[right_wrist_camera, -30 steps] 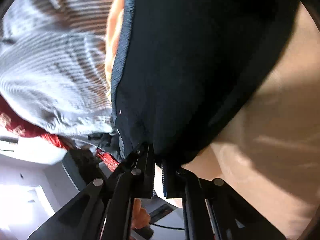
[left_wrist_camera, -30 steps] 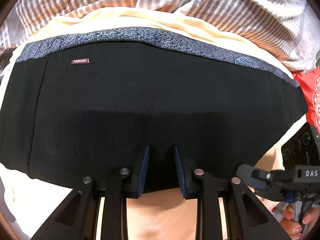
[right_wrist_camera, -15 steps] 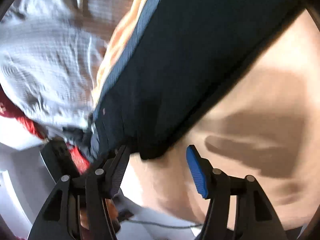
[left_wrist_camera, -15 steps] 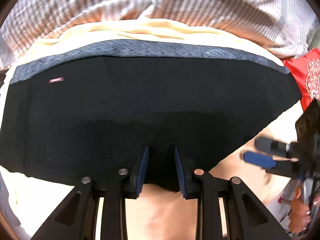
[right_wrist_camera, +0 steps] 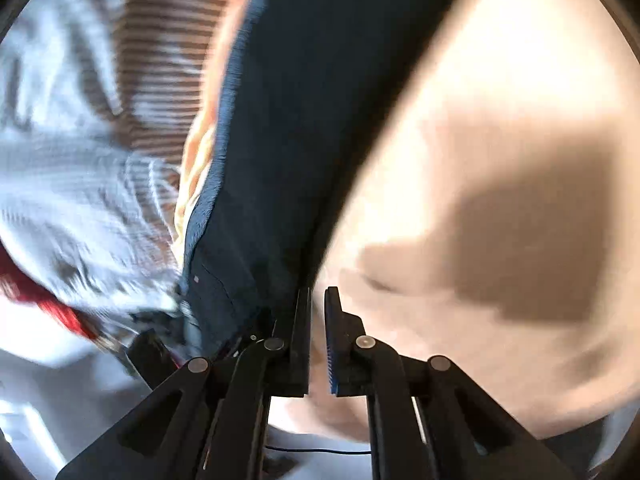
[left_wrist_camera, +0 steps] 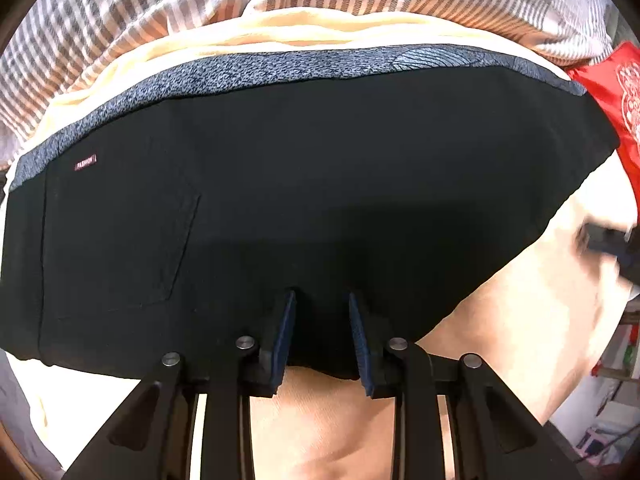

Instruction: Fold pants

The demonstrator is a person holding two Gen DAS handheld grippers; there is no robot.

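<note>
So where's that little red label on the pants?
In the left wrist view, the label sits far left on the black pants, just under the grey waistband and above the back pocket.

- A cream sheet (left_wrist_camera: 532, 320) covers the surface under and right of the left hand-held gripper (left_wrist_camera: 320, 332).
- Striped cloth (left_wrist_camera: 168, 12) lies far ahead.
- Red cloth (left_wrist_camera: 624, 96) sits far right.

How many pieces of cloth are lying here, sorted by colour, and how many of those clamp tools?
Black pants with a grey waistband: 1
Grey-and-white striped cloth: 1
Pale yellow cloth: 1
Red patterned cloth: 1
Cream sheet underneath: 1
Grippers, left gripper and right gripper: 2
Total: 7
</note>
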